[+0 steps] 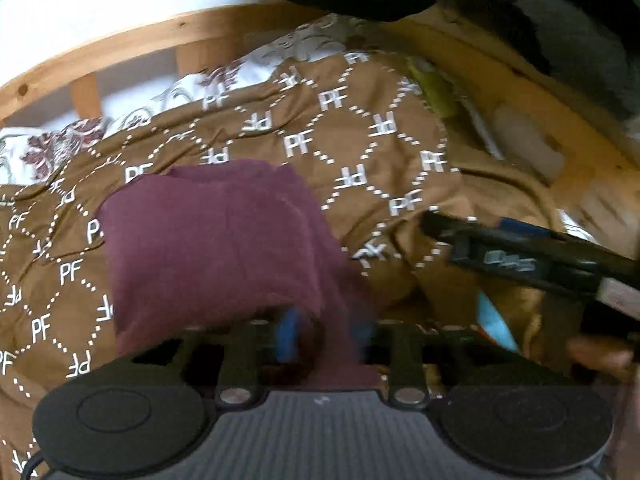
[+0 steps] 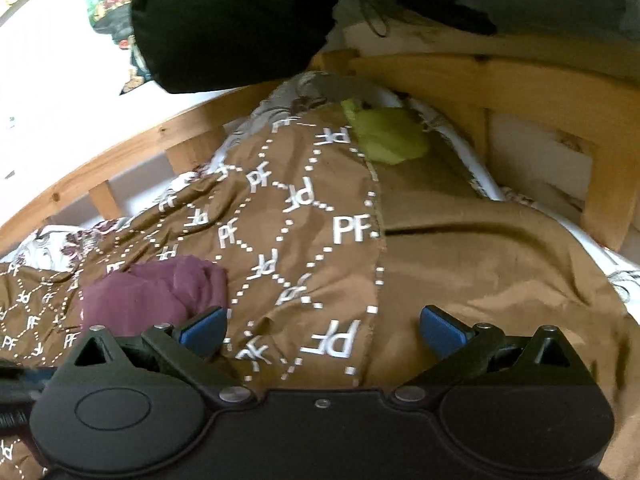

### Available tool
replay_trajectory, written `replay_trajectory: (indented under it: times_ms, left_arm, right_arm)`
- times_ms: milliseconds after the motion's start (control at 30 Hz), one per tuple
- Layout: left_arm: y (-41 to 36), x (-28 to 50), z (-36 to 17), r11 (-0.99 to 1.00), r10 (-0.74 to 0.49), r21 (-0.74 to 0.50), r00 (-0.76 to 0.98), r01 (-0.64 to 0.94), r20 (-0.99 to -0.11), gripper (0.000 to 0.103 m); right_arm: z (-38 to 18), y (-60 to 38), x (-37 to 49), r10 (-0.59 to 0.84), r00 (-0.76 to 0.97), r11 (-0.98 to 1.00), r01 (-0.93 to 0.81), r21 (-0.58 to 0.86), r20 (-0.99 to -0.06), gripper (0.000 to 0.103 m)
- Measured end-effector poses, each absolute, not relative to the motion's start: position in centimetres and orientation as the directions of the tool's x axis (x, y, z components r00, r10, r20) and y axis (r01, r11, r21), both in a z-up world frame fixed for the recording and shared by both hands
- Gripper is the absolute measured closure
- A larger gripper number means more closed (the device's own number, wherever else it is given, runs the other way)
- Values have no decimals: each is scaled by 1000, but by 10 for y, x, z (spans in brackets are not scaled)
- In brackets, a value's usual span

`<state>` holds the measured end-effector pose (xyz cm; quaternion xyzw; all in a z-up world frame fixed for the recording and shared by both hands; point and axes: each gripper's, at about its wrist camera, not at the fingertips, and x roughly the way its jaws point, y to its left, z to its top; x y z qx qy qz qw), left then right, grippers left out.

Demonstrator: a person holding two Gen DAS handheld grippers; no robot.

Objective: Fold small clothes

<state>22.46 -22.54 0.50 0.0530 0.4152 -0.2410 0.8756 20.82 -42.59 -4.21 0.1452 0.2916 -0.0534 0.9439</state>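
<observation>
A small maroon garment (image 1: 216,240) lies roughly folded on a brown bedspread (image 1: 360,128) printed with white PF letters. Its near edge runs down between the blue pads (image 1: 289,336) of my left gripper (image 1: 325,336), whose jaws stand apart around the thin cloth without pinching it. In the right wrist view the same maroon garment (image 2: 152,296) is bunched just left of my right gripper (image 2: 322,332), which is wide open over the bedspread (image 2: 304,216) with nothing between its fingers. One black finger (image 1: 500,248) of the right gripper shows at the right of the left wrist view.
A wooden bed frame (image 2: 460,80) curves around the far side of the bed. A lime-green cloth (image 2: 388,136) lies near the head end. A floral sheet (image 1: 52,148) shows beyond the bedspread. A black bundle (image 2: 232,20) hangs overhead.
</observation>
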Motion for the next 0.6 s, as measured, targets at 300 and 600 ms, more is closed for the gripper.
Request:
replay_trajectory:
  times_ms: [300, 600]
  left_arm:
    - [-178, 160, 41, 849, -472, -51, 711, 526, -522, 1]
    - [-139, 177, -7, 914, -279, 57, 723, 402, -632, 1]
  right_arm:
    - [-37, -398, 207, 99, 853, 958, 58, 280, -513, 1]
    - [-37, -381, 211, 474, 798, 793, -202, 575, -373, 1]
